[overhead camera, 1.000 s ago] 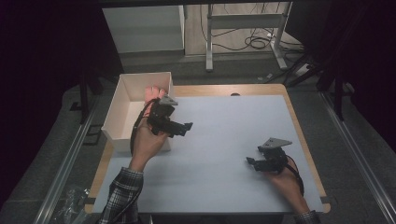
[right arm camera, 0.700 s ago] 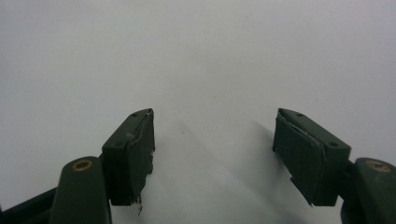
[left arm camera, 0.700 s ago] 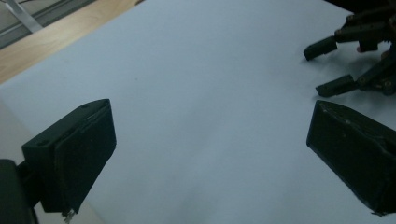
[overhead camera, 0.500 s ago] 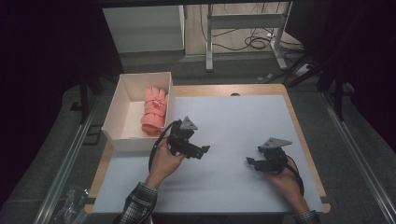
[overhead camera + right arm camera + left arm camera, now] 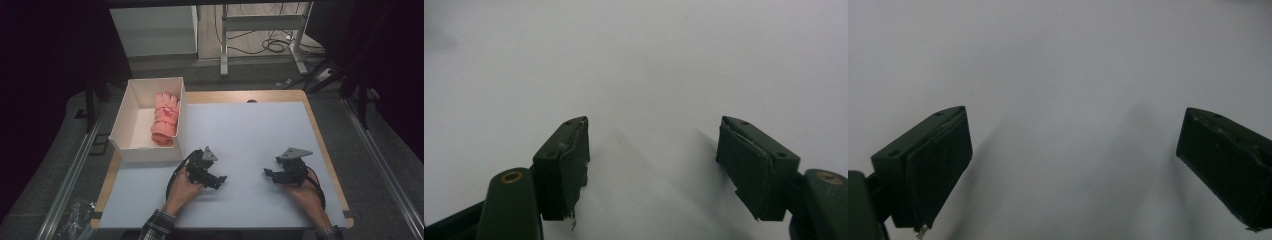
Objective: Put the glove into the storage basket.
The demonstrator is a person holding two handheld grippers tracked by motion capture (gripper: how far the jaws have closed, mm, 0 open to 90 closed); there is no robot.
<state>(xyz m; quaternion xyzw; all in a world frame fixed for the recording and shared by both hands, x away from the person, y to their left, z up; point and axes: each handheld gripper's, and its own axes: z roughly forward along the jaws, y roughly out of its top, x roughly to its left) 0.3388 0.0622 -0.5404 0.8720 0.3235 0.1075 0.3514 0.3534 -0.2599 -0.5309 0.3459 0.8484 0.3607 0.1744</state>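
Both grippers rest low on the pale table (image 5: 260, 130), neither holding anything. Left gripper (image 5: 219, 179) sits just beside the near corner of the white box (image 5: 126, 120), its jaws spread wide; the left gripper view (image 5: 1073, 165) has bare table surface between them. Right gripper (image 5: 268, 173) lies well apart from the box toward the table's right side, its jaws also spread, with bare surface between them in the right gripper view (image 5: 651, 165). No writing or brand can be read on anything. From the high view, a rolled pink glove (image 5: 165, 118) lies inside the box against its right wall, beyond and to the left of the left gripper, not touching it
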